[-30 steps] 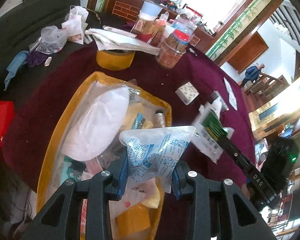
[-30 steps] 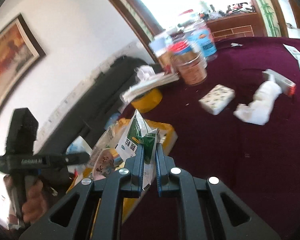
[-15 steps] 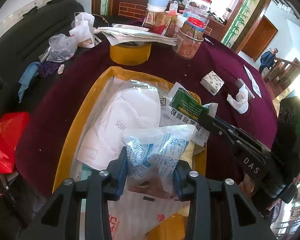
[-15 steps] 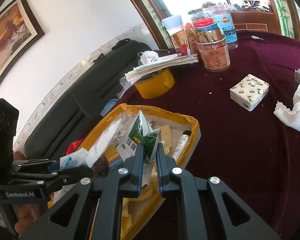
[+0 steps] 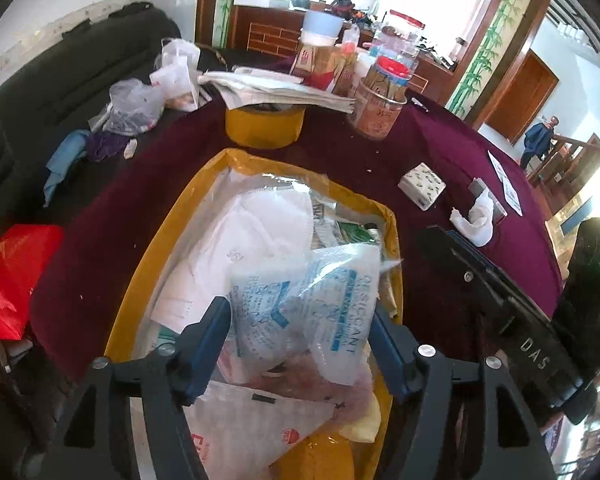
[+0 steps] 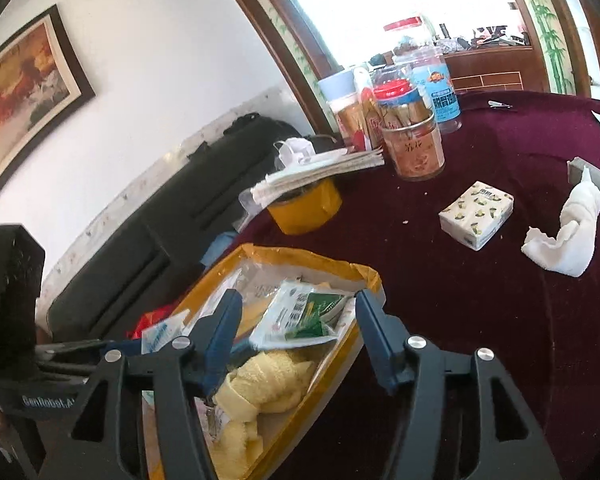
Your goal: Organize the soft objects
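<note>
Left wrist, tray (image 5: 148, 280) near table edge (crowded)

Desiccant packet (image 5: 316, 300), green-white sachet (image 6: 304, 314) inside yellow tray (image 5: 140, 280).

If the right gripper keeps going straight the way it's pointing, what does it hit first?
Most likely the green-and-white sachet lying in the yellow tray. It sits loose between the opening jaws of the right gripper, though depth is hard to judge.

Yellow tray (image 5: 148, 264) — near end hidden behind the left gripper's arms, btm edge cuts it off. White mask (image 5: 260, 232) partly buried under the desiccant packet (image 5: 320, 300). Green sachet (image 6: 304, 314) print too small to read. Grey box (image 6: 596, 184) — cut by right edge, partly behind white tissue (image 6: 568, 232).
</note>
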`<control>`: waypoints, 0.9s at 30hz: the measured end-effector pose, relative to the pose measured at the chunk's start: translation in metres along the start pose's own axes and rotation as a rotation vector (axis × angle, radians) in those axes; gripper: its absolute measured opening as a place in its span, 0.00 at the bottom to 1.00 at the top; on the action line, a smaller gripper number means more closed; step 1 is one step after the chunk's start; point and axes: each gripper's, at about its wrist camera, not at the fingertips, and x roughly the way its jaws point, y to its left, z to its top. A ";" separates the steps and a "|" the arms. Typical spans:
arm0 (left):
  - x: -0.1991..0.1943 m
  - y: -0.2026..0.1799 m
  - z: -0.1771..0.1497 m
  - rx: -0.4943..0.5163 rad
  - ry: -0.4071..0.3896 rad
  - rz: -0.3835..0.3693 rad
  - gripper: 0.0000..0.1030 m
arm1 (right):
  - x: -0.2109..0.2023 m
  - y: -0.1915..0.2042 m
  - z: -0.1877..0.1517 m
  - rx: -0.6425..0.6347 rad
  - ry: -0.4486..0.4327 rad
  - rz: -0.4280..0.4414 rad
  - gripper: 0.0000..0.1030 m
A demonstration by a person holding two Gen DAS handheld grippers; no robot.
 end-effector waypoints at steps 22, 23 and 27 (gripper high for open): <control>-0.018 -0.027 -0.022 0.072 -0.137 0.225 0.84 | -0.005 -0.012 0.003 0.049 -0.020 -0.027 0.65; -0.021 -0.028 -0.024 0.079 -0.151 0.240 0.84 | -0.005 -0.011 0.003 0.043 -0.020 -0.034 0.65; -0.028 -0.035 -0.030 0.105 -0.193 0.286 0.87 | -0.005 -0.009 0.002 0.029 -0.019 -0.042 0.65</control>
